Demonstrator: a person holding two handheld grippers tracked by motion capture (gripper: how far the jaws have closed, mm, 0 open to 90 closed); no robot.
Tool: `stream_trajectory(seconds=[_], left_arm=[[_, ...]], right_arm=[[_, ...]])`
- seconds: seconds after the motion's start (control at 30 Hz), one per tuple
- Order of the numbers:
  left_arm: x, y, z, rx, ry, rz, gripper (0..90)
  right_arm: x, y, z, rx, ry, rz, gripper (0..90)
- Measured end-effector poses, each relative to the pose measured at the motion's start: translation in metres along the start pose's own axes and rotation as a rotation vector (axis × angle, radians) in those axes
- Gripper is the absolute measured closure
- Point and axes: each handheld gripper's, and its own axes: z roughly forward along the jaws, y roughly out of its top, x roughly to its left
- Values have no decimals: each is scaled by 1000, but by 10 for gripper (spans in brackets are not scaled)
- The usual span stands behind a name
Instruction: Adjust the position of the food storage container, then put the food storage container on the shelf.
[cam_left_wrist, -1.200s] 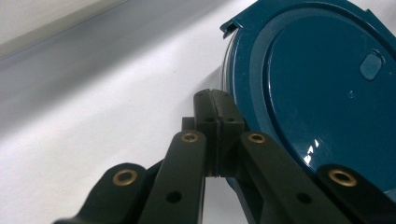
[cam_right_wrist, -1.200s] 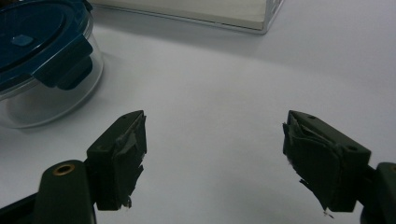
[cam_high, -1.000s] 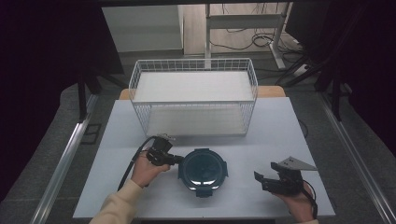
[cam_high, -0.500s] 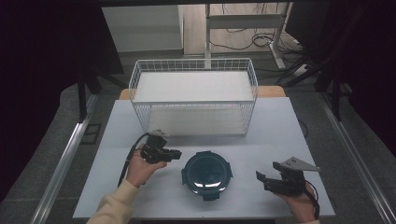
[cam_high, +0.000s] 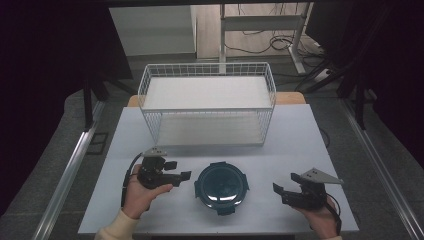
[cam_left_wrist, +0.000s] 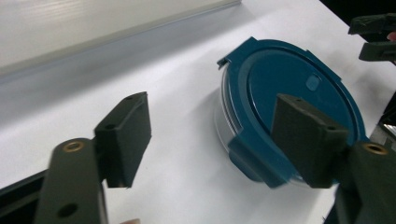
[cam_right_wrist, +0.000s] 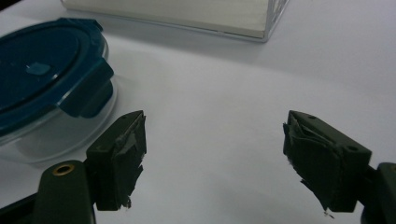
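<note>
Since your left hand-held gripper has just been opening with nothing between its pads, the round container sits released on the table between your 2 grippers, while your right hand-held gripper waits unclenched and empty.

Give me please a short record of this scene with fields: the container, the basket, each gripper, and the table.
container: round clear container with dark blue clip lid, closed, on the table between both grippers
basket: white wire basket, behind the container, nothing visible inside
left gripper: left gripper, its jaws have just been opening; nothing between them, apart from the container
right gripper: right gripper, open, holds nothing
table: white table
</note>
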Motion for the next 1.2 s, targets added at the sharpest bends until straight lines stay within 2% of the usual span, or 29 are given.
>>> stream_trajectory(seconds=[0.2, 0.23, 0.33, 0.43, 0.63, 0.7, 0.93, 0.97, 1.03, 1.1, 1.2], left_arm=[[-2, -10, -7, -16, -14, -14, 218], [-4, -15, -10, -21, 2, -11, 215], [-4, -20, -13, -27, 6, -19, 210], [-3, -27, -14, -32, 16, -47, 200], [0, -31, -9, -22, 27, -71, 162], [-2, -31, -8, -23, 24, -77, 146], [-9, -30, -3, -21, -10, -57, 146], [-10, -30, 1, -9, -16, -55, 145], [-9, -31, 4, -4, -22, -66, 145], [-8, -33, 7, 3, -33, -87, 146], [-8, -35, 13, 23, -41, -109, 156]], right_arm=[[5, 2, 0, -2, 25, 3, 216], [6, 2, 0, 0, 30, -1, 217], [8, 3, 0, 1, 38, -10, 218], [10, 4, 1, 9, 58, -16, 217], [16, 7, 3, 28, 104, -29, 207], [19, 8, 3, 32, 122, -19, 198], [26, 13, 4, 23, 149, 12, 202], [27, 15, 5, 21, 171, 39, 202], [29, 16, 6, 32, 195, 58, 198], [31, 18, 7, 55, 246, 99, 180], [38, 21, 11, 72, 280, 100, 168]])
